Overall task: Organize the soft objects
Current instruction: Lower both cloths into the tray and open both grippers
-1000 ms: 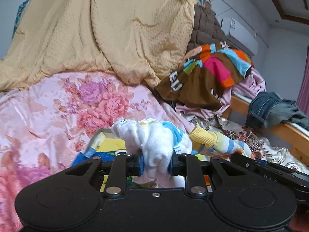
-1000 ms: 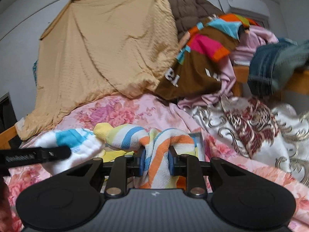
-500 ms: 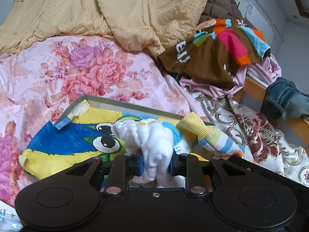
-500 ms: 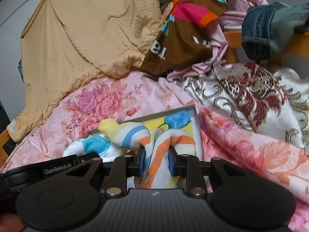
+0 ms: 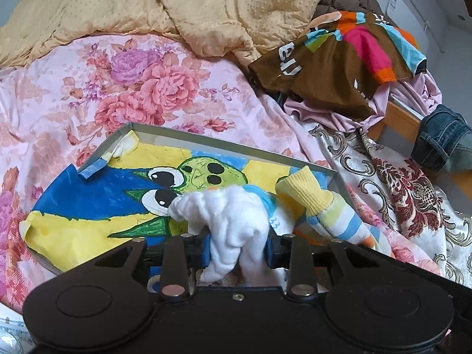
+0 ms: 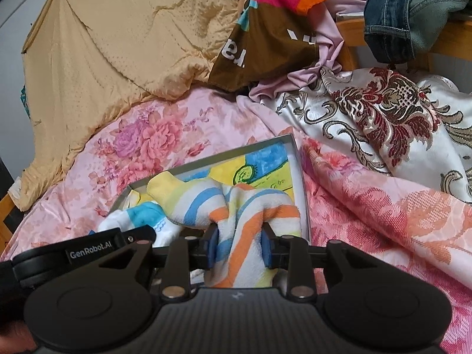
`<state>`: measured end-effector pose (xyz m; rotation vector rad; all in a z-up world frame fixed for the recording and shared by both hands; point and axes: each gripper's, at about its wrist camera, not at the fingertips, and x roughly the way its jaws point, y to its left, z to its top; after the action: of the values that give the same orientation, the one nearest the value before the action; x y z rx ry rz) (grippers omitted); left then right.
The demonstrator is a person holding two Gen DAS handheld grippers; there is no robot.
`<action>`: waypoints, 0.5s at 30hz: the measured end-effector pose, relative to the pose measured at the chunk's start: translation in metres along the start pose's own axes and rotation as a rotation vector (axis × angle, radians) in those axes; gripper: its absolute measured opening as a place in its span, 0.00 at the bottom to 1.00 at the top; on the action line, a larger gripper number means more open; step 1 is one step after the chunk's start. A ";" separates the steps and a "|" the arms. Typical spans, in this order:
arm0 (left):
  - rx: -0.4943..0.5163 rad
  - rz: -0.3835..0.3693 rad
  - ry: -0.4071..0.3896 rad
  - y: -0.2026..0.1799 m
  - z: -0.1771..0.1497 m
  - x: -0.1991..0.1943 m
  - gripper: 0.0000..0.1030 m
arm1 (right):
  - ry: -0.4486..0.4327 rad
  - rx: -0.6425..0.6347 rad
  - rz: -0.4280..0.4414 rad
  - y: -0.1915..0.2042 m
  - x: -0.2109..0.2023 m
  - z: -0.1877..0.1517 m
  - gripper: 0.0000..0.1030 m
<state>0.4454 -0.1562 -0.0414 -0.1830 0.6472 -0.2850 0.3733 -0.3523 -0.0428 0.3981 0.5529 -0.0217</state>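
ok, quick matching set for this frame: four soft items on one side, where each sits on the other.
Items:
1. white bunched sock
2. striped orange, blue and yellow sock
3. folded blue denim jeans
4. tan dimpled quilt

Places:
A. on the wooden bed rail, far right
B. between the right hand-held gripper pads, over the grey shallow box
C. heaped at the back, above the pink floral sheet
D. between the left hand-held gripper pads, over the cartoon drawing

Pairs: 1-D, 2-B, 3-A, 4-C
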 end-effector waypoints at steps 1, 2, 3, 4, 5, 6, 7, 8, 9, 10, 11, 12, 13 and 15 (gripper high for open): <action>-0.002 0.002 0.002 0.001 0.000 0.000 0.35 | 0.002 -0.001 -0.001 0.000 0.000 0.000 0.35; -0.003 0.003 0.003 0.001 0.000 -0.001 0.36 | 0.003 -0.001 -0.001 0.000 0.000 -0.001 0.36; -0.004 0.003 0.004 0.001 0.000 -0.001 0.38 | 0.004 0.000 0.000 0.000 0.000 -0.001 0.38; -0.005 0.004 0.005 0.002 0.001 -0.002 0.41 | 0.005 0.002 0.000 0.000 0.000 -0.001 0.41; -0.005 0.007 0.005 0.002 0.001 -0.003 0.43 | 0.005 0.005 0.000 0.000 0.000 -0.001 0.42; -0.003 0.011 0.004 0.002 0.001 -0.004 0.49 | 0.004 0.007 0.000 -0.001 0.000 -0.001 0.44; 0.000 0.020 0.003 0.002 0.000 -0.005 0.56 | 0.003 0.009 -0.001 -0.001 0.000 -0.001 0.45; 0.000 0.029 0.001 0.002 0.000 -0.006 0.59 | 0.003 0.010 -0.002 -0.001 -0.001 -0.001 0.45; -0.001 0.035 0.000 0.003 0.000 -0.007 0.63 | 0.003 0.011 -0.002 -0.002 -0.001 0.000 0.46; -0.003 0.038 -0.001 0.003 0.000 -0.009 0.64 | 0.003 0.011 -0.002 -0.002 -0.001 -0.001 0.46; -0.003 0.041 -0.002 0.003 -0.001 -0.011 0.65 | 0.003 0.010 -0.002 -0.002 -0.002 -0.001 0.47; 0.000 0.042 -0.003 0.004 -0.001 -0.013 0.66 | 0.003 0.009 -0.002 -0.002 -0.003 -0.001 0.48; 0.004 0.044 -0.006 0.004 0.000 -0.015 0.68 | 0.001 0.008 -0.001 -0.001 -0.004 -0.001 0.51; 0.009 0.050 -0.013 0.006 0.000 -0.021 0.71 | -0.006 0.008 0.002 0.000 -0.008 0.000 0.56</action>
<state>0.4308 -0.1441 -0.0309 -0.1594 0.6366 -0.2389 0.3666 -0.3532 -0.0390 0.4063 0.5470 -0.0231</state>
